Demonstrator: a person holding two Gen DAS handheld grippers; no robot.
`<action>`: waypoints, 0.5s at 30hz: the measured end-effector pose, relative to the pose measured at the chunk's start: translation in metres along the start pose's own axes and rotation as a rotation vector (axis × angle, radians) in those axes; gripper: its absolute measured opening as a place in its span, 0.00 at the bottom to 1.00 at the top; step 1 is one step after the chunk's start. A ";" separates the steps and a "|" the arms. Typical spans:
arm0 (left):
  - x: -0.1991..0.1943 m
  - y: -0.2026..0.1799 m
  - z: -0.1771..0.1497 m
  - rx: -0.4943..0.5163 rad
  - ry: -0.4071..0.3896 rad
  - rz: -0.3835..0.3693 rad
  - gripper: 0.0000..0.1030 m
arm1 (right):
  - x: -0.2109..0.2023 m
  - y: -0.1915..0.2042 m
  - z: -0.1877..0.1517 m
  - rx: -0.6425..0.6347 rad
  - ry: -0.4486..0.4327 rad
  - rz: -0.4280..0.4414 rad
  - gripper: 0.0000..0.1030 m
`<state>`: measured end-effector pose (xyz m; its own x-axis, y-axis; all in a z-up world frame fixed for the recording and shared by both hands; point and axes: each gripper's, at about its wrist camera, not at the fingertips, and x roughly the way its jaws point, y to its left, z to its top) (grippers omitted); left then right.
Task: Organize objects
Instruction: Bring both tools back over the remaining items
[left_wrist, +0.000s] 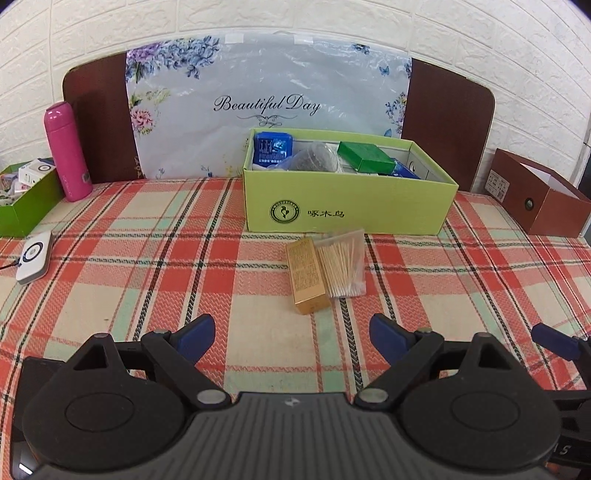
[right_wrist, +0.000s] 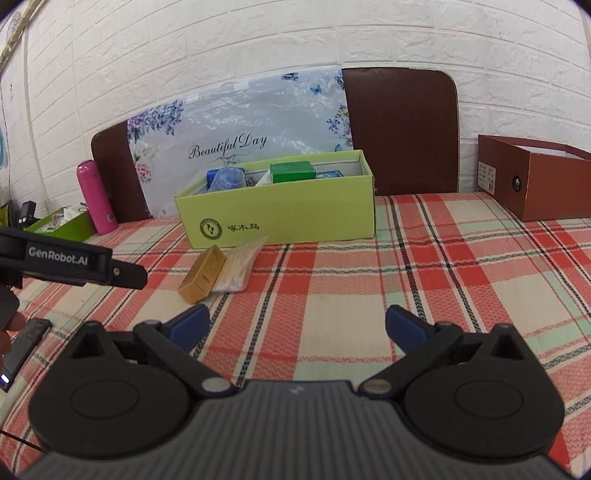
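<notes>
Gold carton (left_wrist: 307, 276): long rectangular box, glossy printed card, flat on the plaid cloth (left_wrist: 147, 258) just in front of the green box (left_wrist: 347, 199); touching the swab bag.
Swab bag (left_wrist: 341, 268): clear crinkled plastic, thin pale sticks inside; just in front of the green box, right of the carton.
Green box: open matte cardboard, already part filled with small packets.
Left gripper (left_wrist: 291, 332): blue pads spread wide, empty, well short of the green box.
Right gripper (right_wrist: 295, 325): likewise spread, empty.
Likely step: carton first, into the green box.
Technique: close across the narrow sides; slick card may slip. Bag limp, so pinch at an edge.
</notes>
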<state>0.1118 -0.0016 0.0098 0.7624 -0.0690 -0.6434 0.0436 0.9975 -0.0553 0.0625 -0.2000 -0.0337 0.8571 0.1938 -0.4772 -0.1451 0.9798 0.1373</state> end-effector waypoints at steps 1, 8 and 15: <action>0.002 0.001 -0.001 0.000 0.003 -0.004 0.91 | 0.000 0.001 -0.001 -0.004 0.004 -0.007 1.00; 0.022 0.011 -0.004 -0.016 0.021 -0.032 0.91 | 0.002 0.000 -0.008 0.003 0.026 -0.035 1.00; 0.053 0.018 0.004 -0.072 0.052 -0.056 0.90 | 0.004 0.000 -0.008 -0.006 0.036 -0.049 1.00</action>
<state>0.1556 0.0132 -0.0218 0.7254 -0.1270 -0.6765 0.0372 0.9886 -0.1457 0.0619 -0.1992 -0.0427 0.8448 0.1470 -0.5146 -0.1063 0.9885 0.1077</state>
